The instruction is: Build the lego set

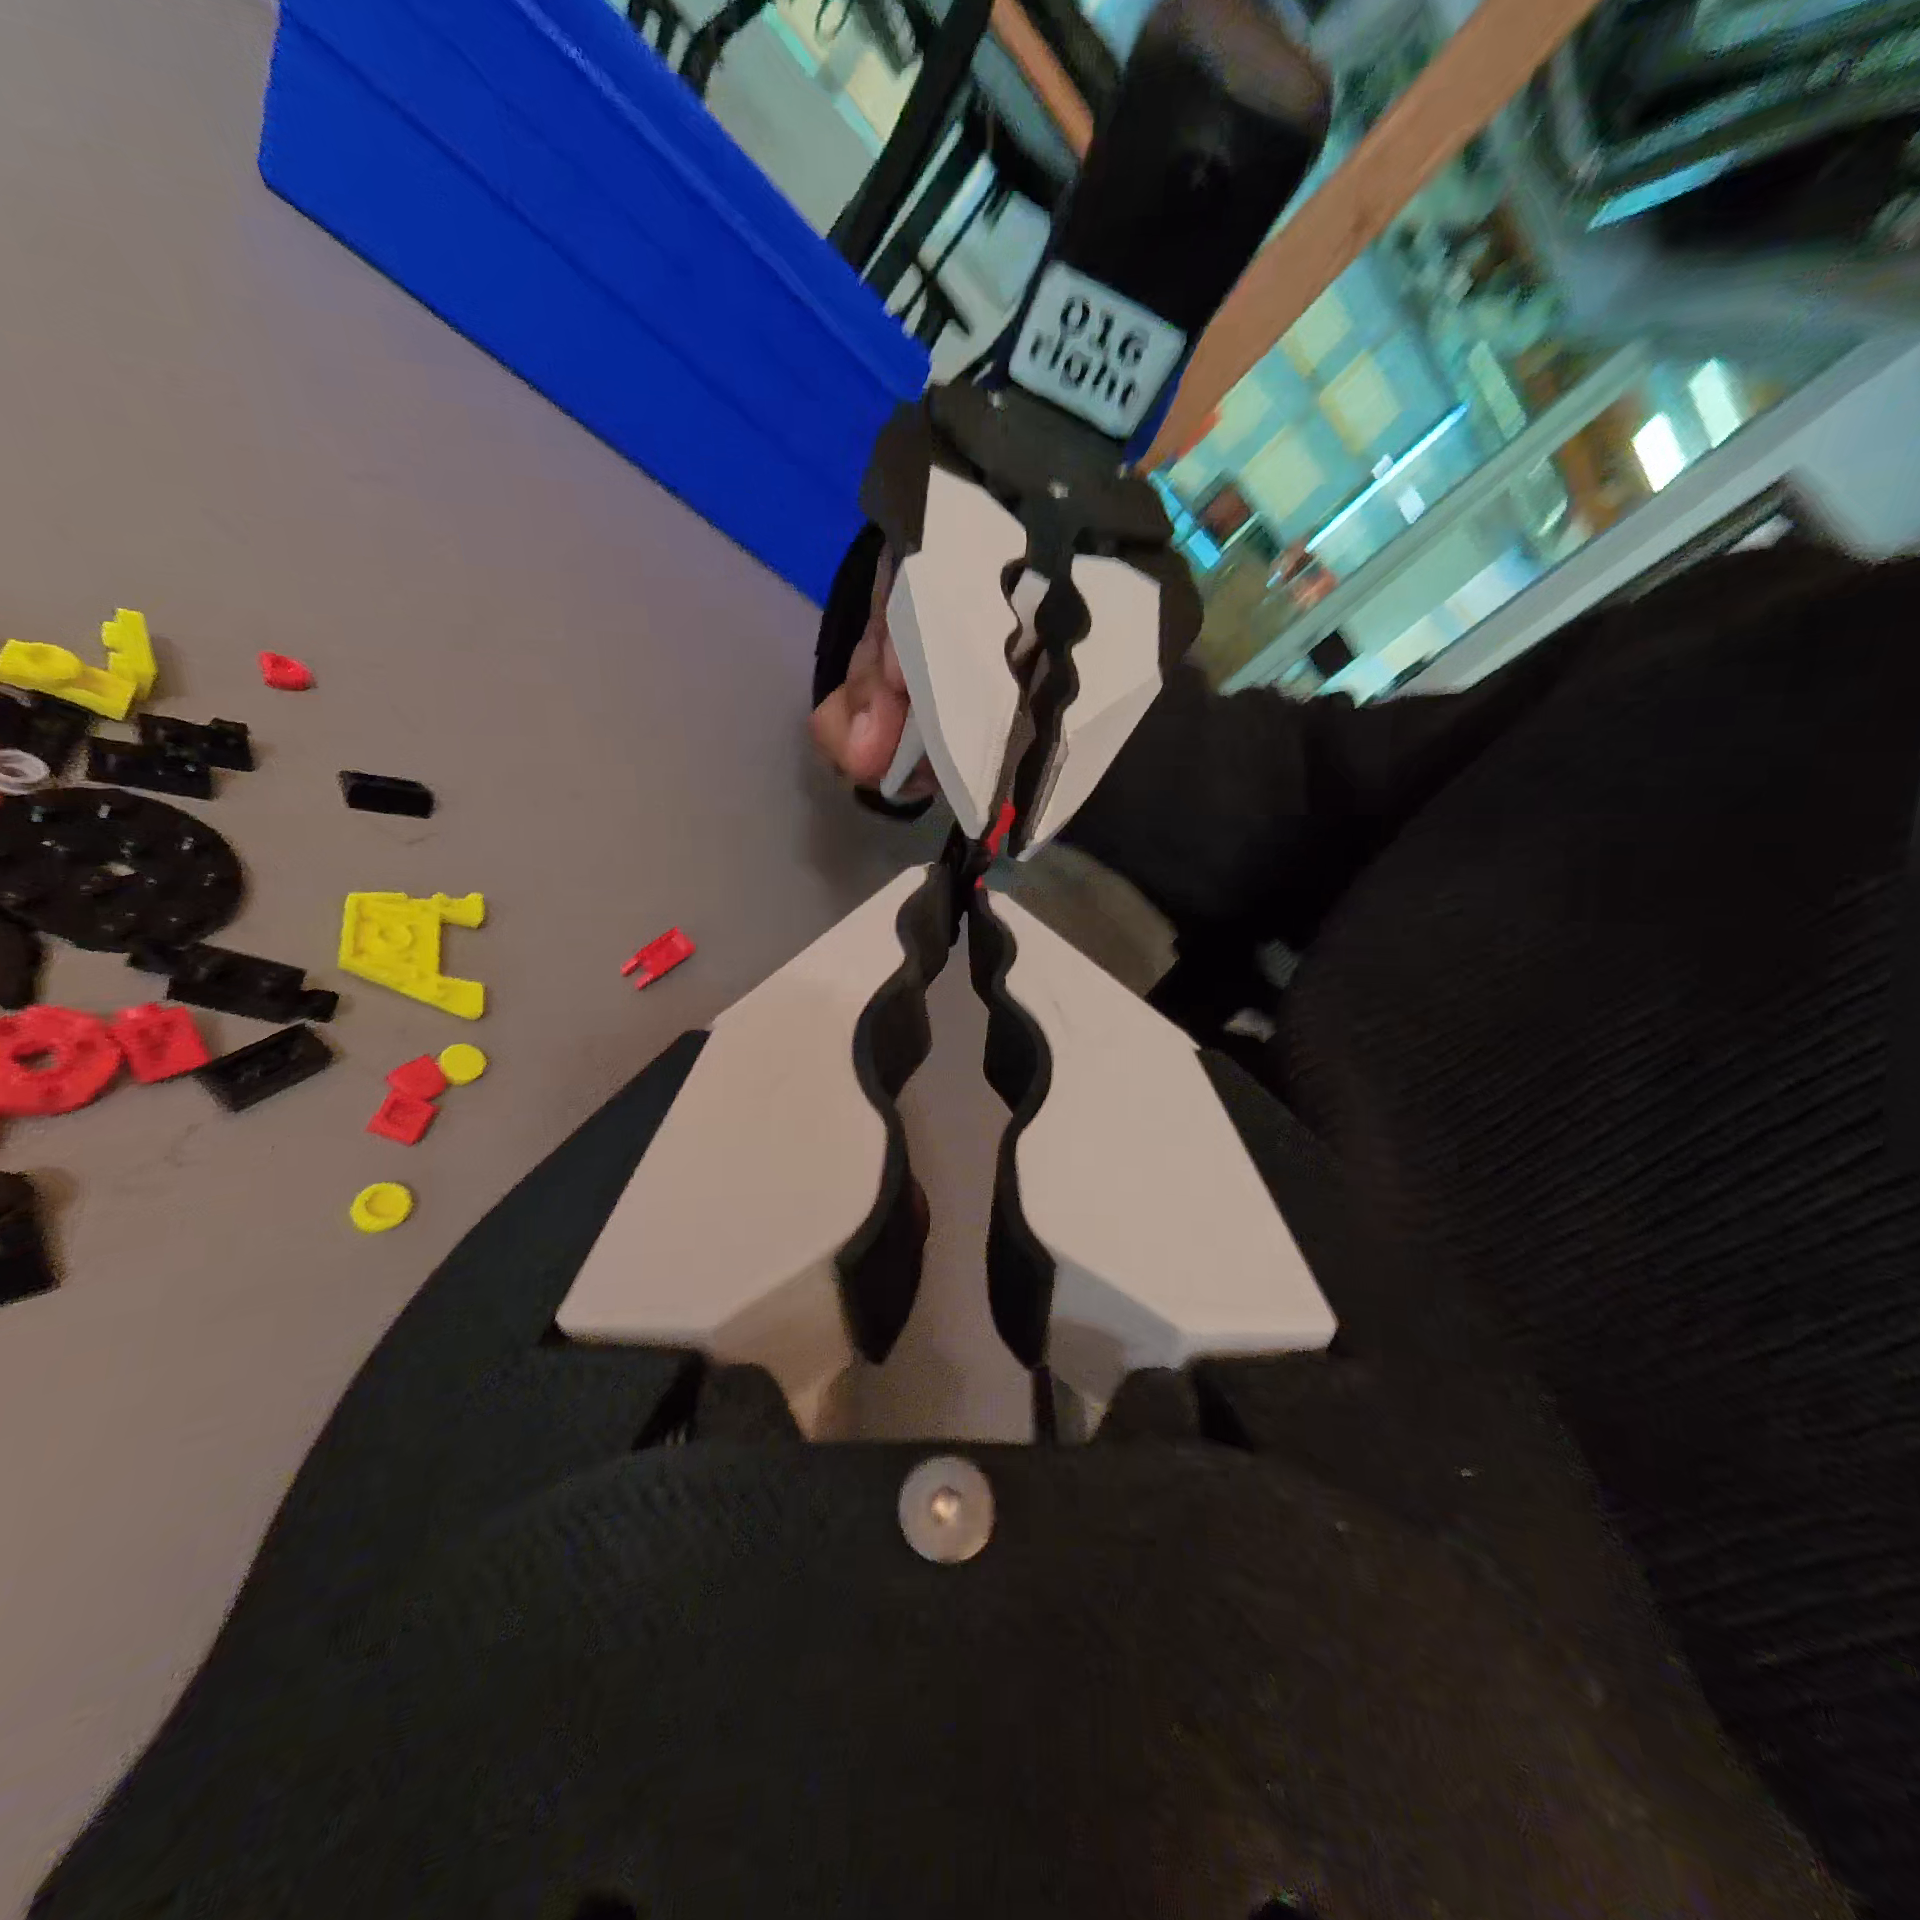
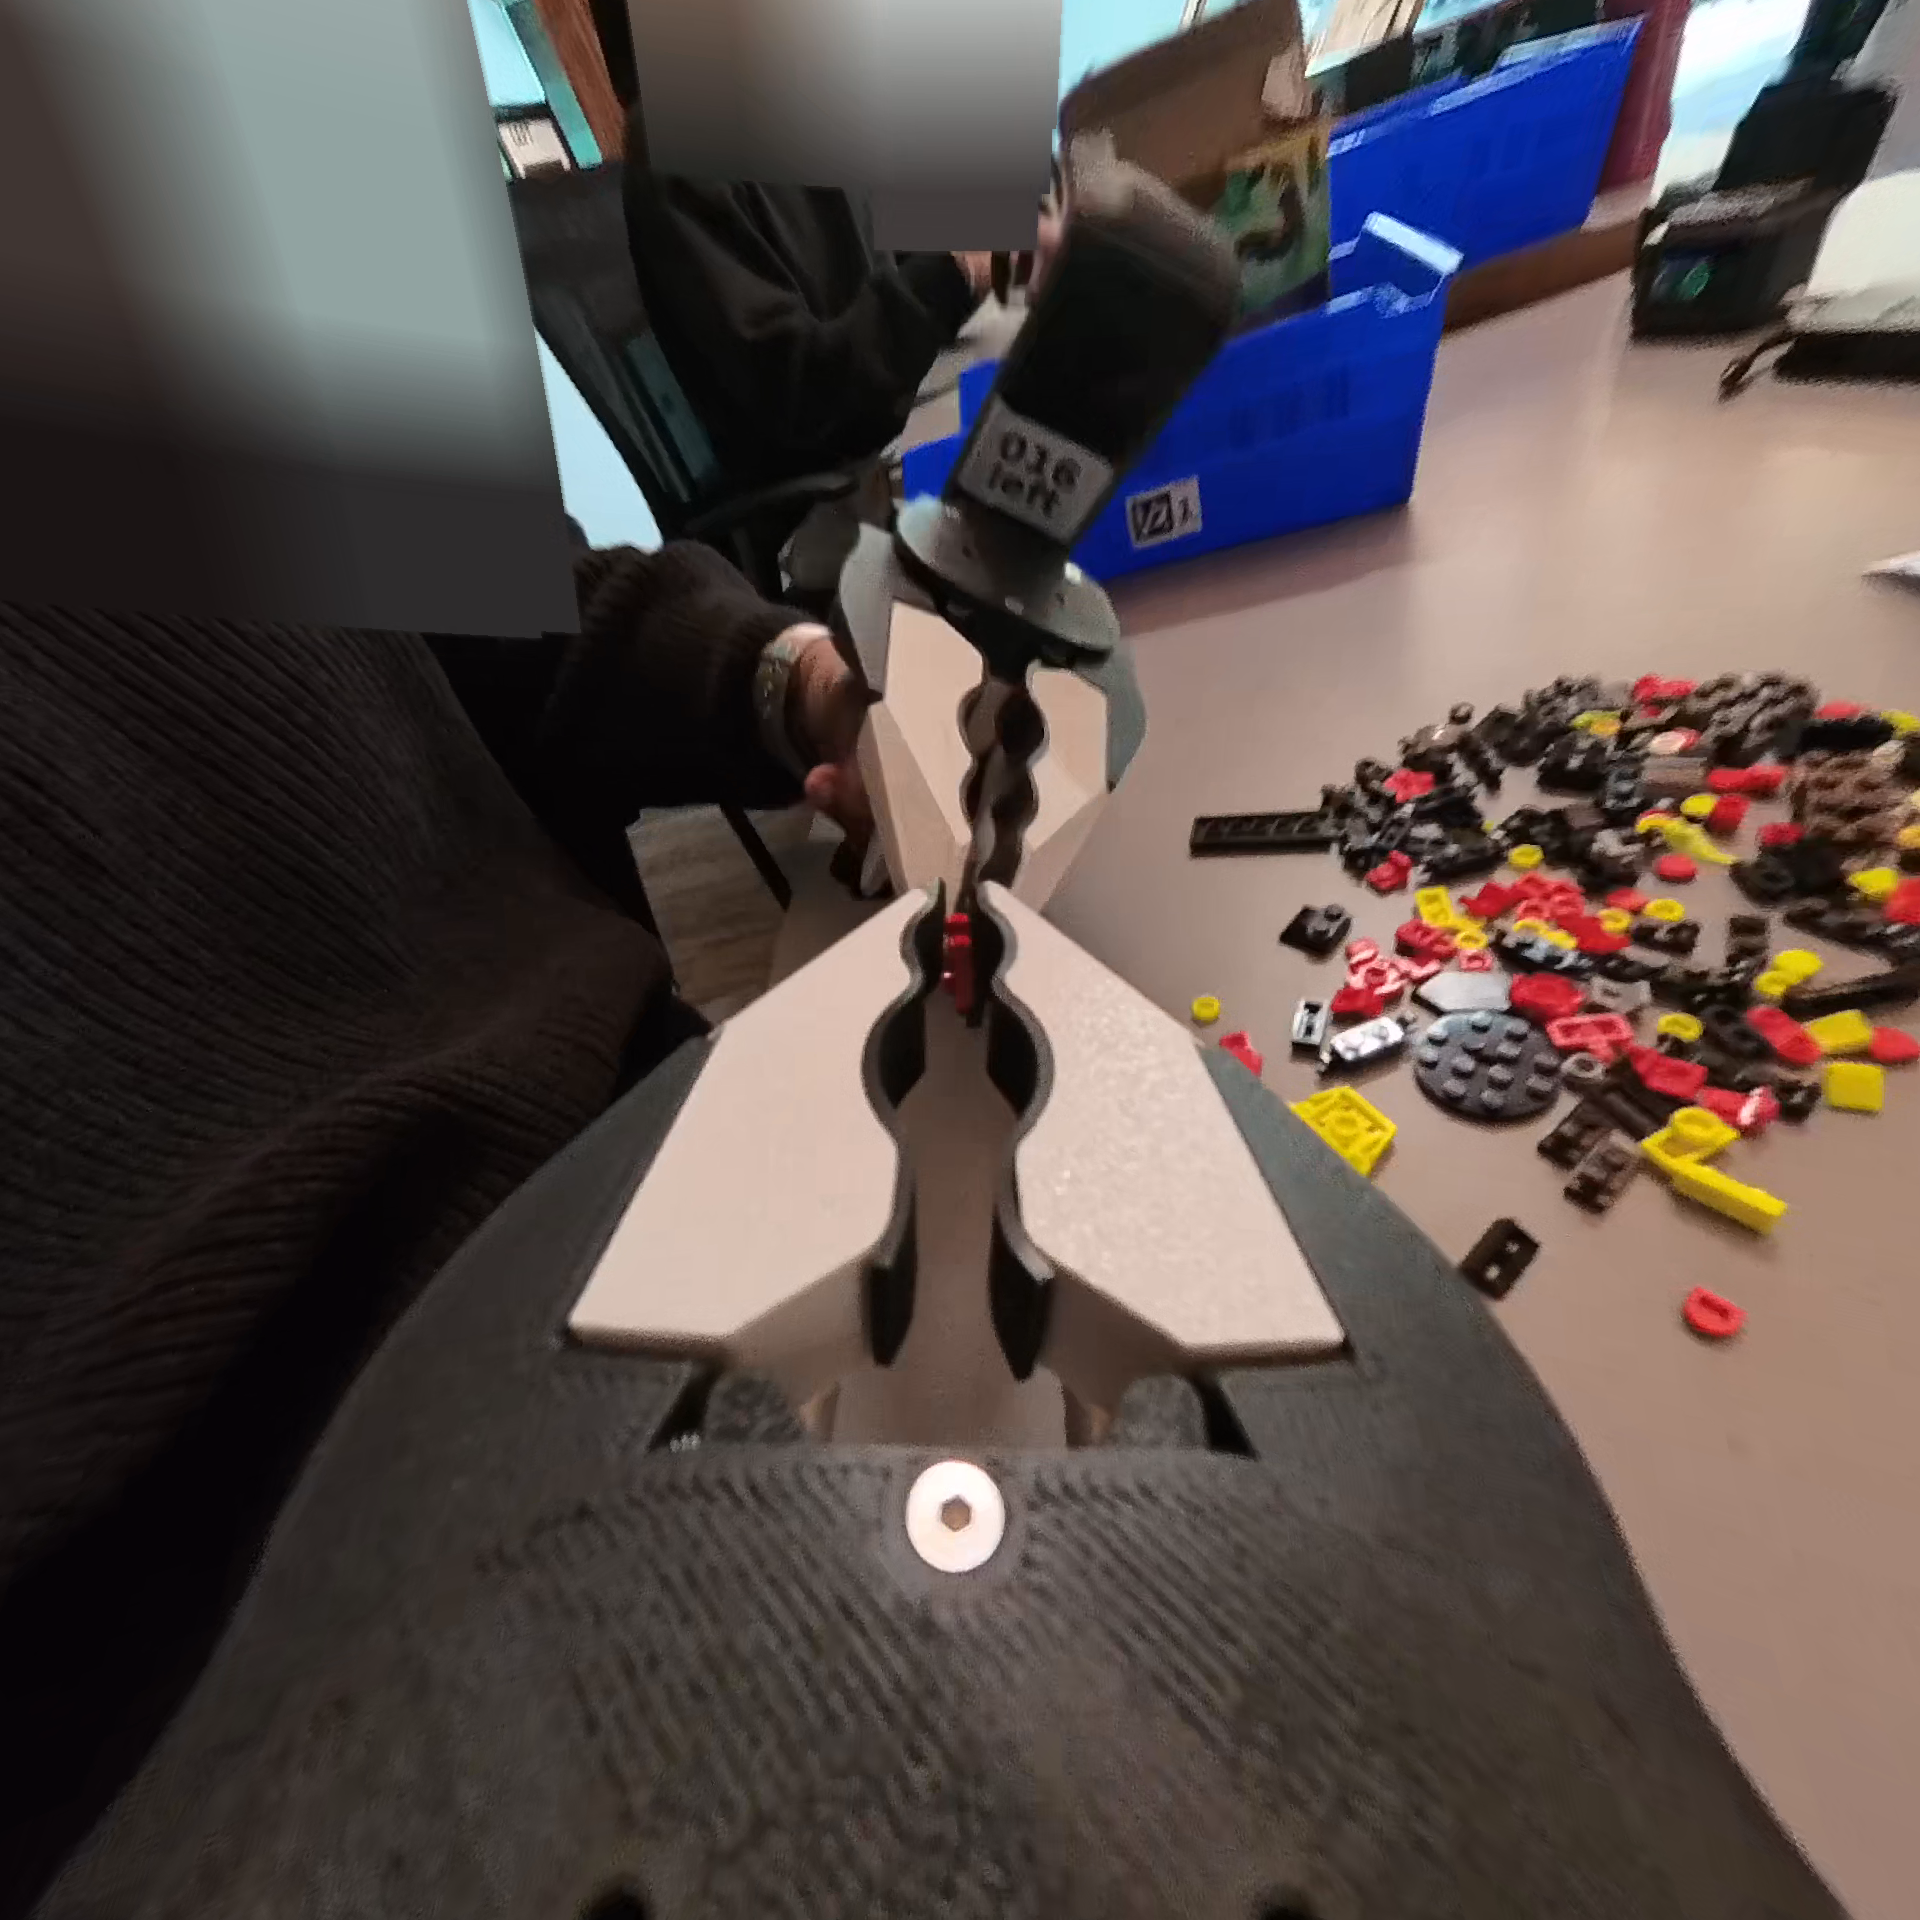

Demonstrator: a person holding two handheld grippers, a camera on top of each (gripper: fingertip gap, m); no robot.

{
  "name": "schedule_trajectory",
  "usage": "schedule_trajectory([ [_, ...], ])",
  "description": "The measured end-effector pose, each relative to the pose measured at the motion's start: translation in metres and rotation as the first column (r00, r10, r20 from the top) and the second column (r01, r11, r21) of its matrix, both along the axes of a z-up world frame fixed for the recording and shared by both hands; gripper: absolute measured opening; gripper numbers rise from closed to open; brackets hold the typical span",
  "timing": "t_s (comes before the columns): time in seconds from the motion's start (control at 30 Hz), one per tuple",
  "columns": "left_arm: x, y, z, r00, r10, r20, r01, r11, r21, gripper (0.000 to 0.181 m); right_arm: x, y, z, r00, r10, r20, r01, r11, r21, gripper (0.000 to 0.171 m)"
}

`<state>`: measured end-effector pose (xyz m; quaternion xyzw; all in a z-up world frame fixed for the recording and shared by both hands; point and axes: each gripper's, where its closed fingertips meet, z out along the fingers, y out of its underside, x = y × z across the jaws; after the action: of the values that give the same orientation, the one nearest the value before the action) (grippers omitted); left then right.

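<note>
My two grippers meet tip to tip in the air, beside the table edge. In the right wrist view my right gripper point(image 2: 961, 935) is shut on a small red lego piece point(image 2: 958, 961) held upright between its pads. My left gripper point(image 2: 971, 888) comes down from above, shut, with its tips against the top of that piece. In the left wrist view my left gripper point(image 1: 961, 883) is shut on what looks like a small black piece point(image 1: 951, 854). The right gripper point(image 1: 1003, 831) faces it with the red piece point(image 1: 1003, 826) at its tips. The joint between the pieces is hidden.
Loose black, red and yellow lego pieces point(image 2: 1610, 935) lie in a heap on the grey table point(image 1: 416, 520), among them a round black plate point(image 2: 1486, 1065) and a yellow plate point(image 1: 405, 945). A blue bin point(image 1: 582, 260) stands behind. A person's dark sleeve point(image 2: 260, 935) fills the left. The tips of both grippers are at nearly the same place.
</note>
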<state>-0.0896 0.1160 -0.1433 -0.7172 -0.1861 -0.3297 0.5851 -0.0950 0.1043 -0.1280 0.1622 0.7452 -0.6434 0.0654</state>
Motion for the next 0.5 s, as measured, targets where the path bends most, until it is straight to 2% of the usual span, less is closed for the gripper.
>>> schedule_trajectory([
  [0.1, -0.004, 0.001, 0.011, 0.995, 0.015, 0.103, -0.023, 0.997, 0.078, 0.000, -0.002, 0.001, 0.013, 0.996, -0.036, -0.080, 0.031, 0.998, -0.060, 0.005],
  [0.17, -0.003, 0.001, 0.016, 0.991, 0.009, 0.131, -0.023, 0.994, 0.106, 0.000, -0.004, 0.002, 0.016, 0.984, -0.071, -0.161, 0.063, 0.997, -0.054, 0.017],
  [0.23, -0.003, 0.000, 0.020, 0.989, 0.011, 0.147, -0.030, 0.992, 0.124, 0.000, -0.006, 0.004, 0.018, 0.970, -0.096, -0.225, 0.087, 0.995, -0.050, 0.012],
  [0.3, -0.005, 0.000, 0.021, 0.986, 0.019, 0.165, -0.041, 0.991, 0.130, 0.000, -0.004, 0.003, 0.021, 0.969, -0.084, -0.234, 0.072, 0.996, -0.059, 0.006],
  [0.4, -0.007, -0.001, 0.023, 0.975, 0.016, 0.223, -0.051, 0.987, 0.153, 0.000, -0.004, 0.002, 0.023, 0.966, -0.093, -0.240, 0.077, 0.994, -0.077, 0.009],
  [0.5, -0.004, 0.001, 0.023, 0.969, 0.000, 0.248, -0.042, 0.986, 0.162, 0.000, -0.005, 0.002, 0.023, 0.963, -0.096, -0.252, 0.079, 0.994, -0.079, 0.004],
])
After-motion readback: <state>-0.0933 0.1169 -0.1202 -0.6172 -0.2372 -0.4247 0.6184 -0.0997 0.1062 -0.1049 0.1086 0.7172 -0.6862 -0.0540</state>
